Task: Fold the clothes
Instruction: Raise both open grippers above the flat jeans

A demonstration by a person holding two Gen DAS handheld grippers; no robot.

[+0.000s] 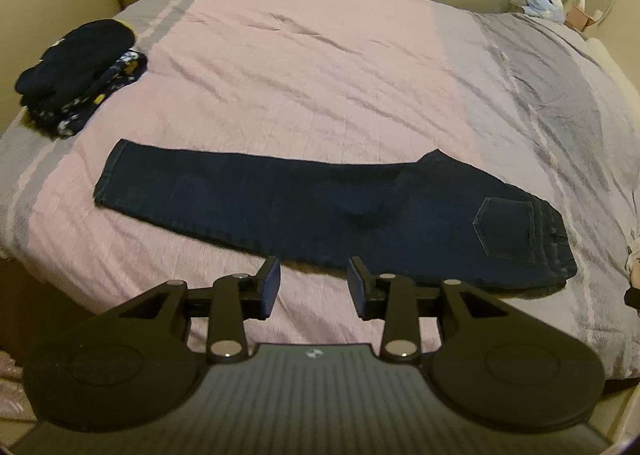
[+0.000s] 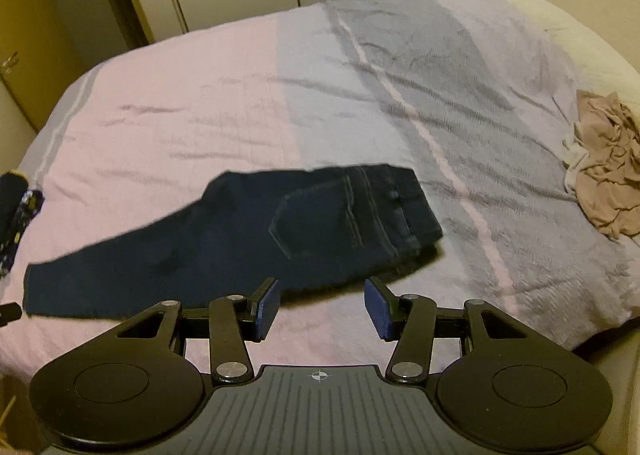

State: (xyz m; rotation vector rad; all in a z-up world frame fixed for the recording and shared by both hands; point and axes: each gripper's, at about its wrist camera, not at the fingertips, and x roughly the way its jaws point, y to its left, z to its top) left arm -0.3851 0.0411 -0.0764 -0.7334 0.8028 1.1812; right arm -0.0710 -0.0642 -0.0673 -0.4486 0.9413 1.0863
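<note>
Folded stack [image 1: 78, 73]: far left on bed [image 1: 320, 67], dark.
Jeans [image 1: 320, 207]: flat, legs doubled, hems left, waistband right; likely heavy, stiff denim.
Hold: hem corners or waistband.
Left gripper [image 1: 314, 281]: spread, empty.
Right gripper [image 2: 320, 297]: spread, empty.
</note>
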